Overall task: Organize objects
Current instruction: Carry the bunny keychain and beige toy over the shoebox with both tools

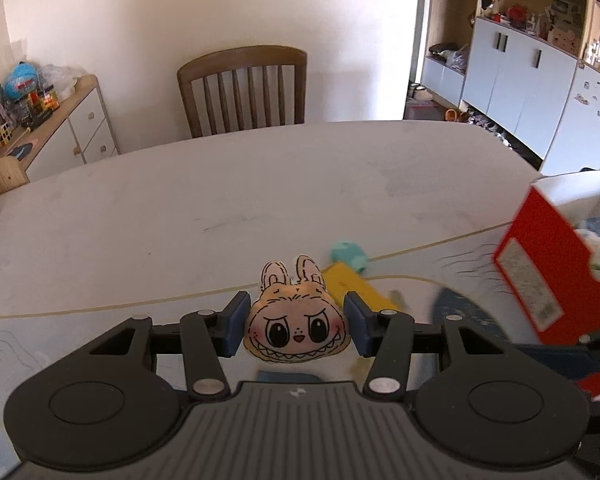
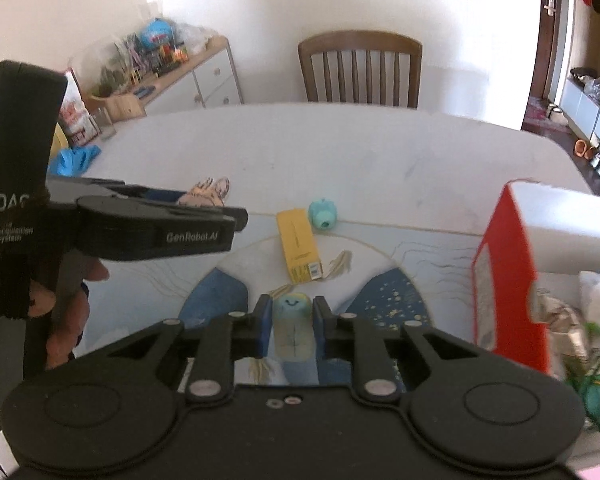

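Note:
My left gripper (image 1: 296,322) holds a flat cartoon rabbit-face toy (image 1: 296,320) between its blue pads, lifted above the table; its ears also show in the right wrist view (image 2: 206,192) past the left gripper's body (image 2: 156,224). My right gripper (image 2: 288,320) is open and empty, low over the patterned mat. A yellow box (image 2: 299,244) and a teal toy (image 2: 323,212) lie on the table ahead; both also show in the left wrist view, the box (image 1: 354,286) and the toy (image 1: 350,255).
A red open box (image 2: 508,276) holding several items stands at the right, also seen in the left wrist view (image 1: 540,264). A blue cloth (image 2: 74,158) and a glass (image 2: 102,122) sit at the table's far left. A wooden chair (image 2: 360,68) stands behind the table.

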A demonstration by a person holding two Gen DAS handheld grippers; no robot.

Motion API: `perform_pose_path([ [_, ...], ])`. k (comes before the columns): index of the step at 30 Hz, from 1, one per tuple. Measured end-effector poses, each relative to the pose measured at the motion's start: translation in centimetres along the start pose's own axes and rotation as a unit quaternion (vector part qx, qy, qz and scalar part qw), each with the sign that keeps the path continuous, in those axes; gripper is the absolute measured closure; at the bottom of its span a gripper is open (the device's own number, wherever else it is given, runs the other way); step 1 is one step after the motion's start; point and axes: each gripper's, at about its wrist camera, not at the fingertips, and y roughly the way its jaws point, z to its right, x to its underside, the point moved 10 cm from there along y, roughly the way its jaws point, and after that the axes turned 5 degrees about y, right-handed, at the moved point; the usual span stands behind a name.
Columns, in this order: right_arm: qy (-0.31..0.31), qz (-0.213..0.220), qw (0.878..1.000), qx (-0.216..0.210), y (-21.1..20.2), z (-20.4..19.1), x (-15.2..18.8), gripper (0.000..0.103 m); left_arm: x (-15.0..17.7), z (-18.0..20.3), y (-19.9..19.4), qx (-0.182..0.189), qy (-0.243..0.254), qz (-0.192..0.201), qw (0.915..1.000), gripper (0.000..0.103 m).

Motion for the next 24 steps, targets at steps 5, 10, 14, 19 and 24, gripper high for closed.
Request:
perform_pose_path([
  [5, 0.003, 0.024, 1.000, -0.003, -2.7, 1.3, -0.6, 0.084, -1.2, 2.3, -2.7, 0.006, 0.015, 0.006, 0.9998, 0.052],
  [10, 0.005, 0.043, 0.999, -0.006, -5.4, 2.8, -0.9, 0.084, -1.8, 5.0, -4.9, 0.017, 0.022, 0.010, 0.9996, 0.052],
  [14, 0.005, 0.055, 0.998, -0.005, -7.5, 4.5, -1.1, 0.084, -2.4, 7.5, -6.3, 0.028, 0.032, 0.013, 0.9990, 0.052],
  [19, 0.010, 0.070, 0.998, 0.007, -9.7, 7.6, -1.0, 0.084, -3.2, 11.0, -7.5, 0.042, 0.046, 0.019, 0.9979, 0.052],
  [24, 0.018, 0.079, 0.997, 0.020, -11.5, 11.0, -0.5, 0.084, -3.6, 15.0, -7.9, 0.056, 0.063, 0.023, 0.9962, 0.052],
])
